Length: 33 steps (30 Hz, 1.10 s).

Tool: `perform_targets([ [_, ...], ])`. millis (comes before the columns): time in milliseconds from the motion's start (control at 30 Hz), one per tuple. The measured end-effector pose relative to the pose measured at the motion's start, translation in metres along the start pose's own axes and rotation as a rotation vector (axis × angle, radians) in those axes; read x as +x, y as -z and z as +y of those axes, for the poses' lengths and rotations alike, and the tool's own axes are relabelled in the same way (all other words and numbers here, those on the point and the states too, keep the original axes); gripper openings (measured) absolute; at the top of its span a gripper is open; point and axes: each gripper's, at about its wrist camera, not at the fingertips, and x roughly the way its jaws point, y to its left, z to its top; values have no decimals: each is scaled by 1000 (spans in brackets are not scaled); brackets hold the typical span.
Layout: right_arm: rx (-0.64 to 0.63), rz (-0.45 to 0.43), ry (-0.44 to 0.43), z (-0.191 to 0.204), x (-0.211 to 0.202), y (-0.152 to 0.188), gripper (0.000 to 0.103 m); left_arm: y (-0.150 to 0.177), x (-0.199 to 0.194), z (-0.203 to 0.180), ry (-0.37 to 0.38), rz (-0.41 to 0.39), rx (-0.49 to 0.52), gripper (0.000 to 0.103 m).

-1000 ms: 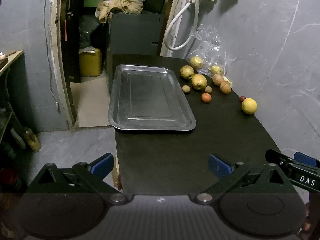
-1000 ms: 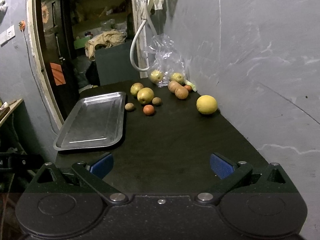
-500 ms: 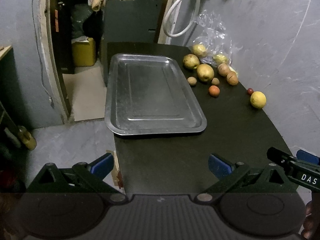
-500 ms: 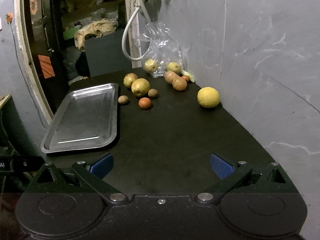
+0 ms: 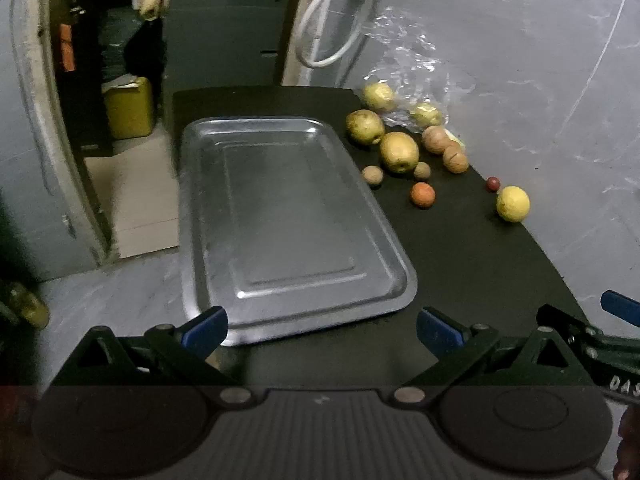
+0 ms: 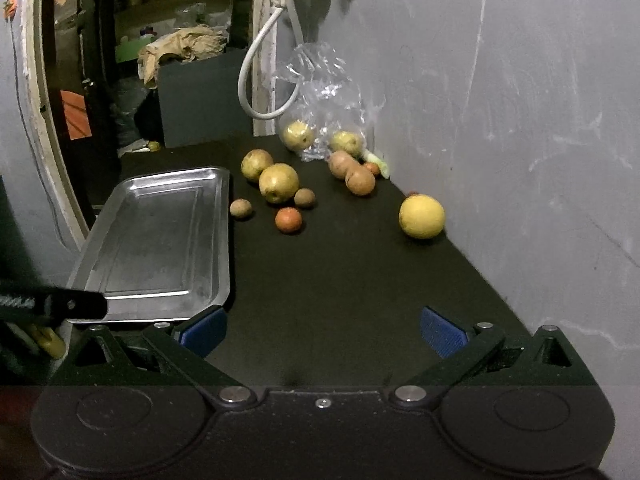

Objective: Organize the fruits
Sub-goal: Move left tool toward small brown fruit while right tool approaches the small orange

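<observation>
A bare metal tray lies on the left of a black table. Loose fruit sits at the far end: two yellow-green pears, small brown fruits, a small orange fruit, brownish fruits and a yellow lemon near the wall. My left gripper hangs open over the tray's near edge. My right gripper hovers open above the bare tabletop, well short of the fruit.
A clear plastic bag with two more pears leans on the grey wall at the back. A white hose hangs beside it. A doorway with a yellow canister opens left of the table; the floor drops off there.
Both grippers have moved forward along the table, so the tray and fruit appear closer. Their jaws stay open and nothing on the table has shifted.
</observation>
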Motion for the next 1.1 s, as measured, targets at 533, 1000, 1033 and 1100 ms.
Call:
perform_targets([
  [533,-56,40,-36,-20,35,-25,102,-63,57,-25,-39,-10,165,103],
  [1000,-126,44,-207,-41,108,-65,100,-111,117,-47,-88,8,319,102],
  [1033,-133,48,-219,-39,114,-66,100,-114,121,-48,-90,9,330,102],
  [1100,-148,52,-237,-36,125,-67,97,-119,129,-50,-89,10,356,102],
])
